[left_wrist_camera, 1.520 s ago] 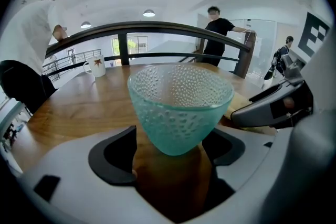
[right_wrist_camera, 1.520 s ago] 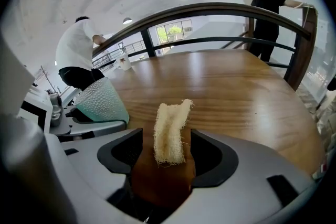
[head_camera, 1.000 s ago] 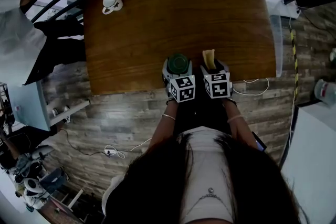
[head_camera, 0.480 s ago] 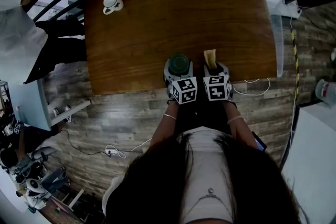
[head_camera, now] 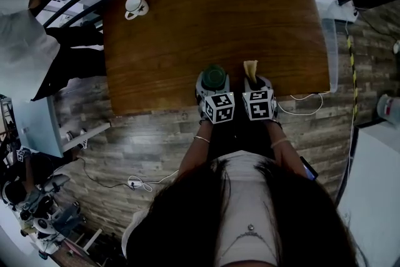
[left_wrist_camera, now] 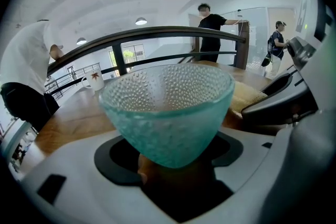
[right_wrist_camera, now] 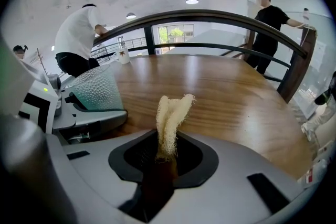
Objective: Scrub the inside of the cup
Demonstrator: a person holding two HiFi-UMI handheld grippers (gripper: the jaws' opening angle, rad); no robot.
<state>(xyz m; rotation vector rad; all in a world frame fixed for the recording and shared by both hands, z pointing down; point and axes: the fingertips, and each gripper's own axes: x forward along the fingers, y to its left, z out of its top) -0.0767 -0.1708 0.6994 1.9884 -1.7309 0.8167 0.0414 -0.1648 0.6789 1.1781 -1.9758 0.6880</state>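
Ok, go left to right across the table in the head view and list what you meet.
mug → cup → loofah

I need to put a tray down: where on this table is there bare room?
Nearly the whole wooden table is bare: the wide stretch from the white mug in the far left corner across to the right edge. Only the middle of the near edge is crowded, with the green cup and the sponge side by side.
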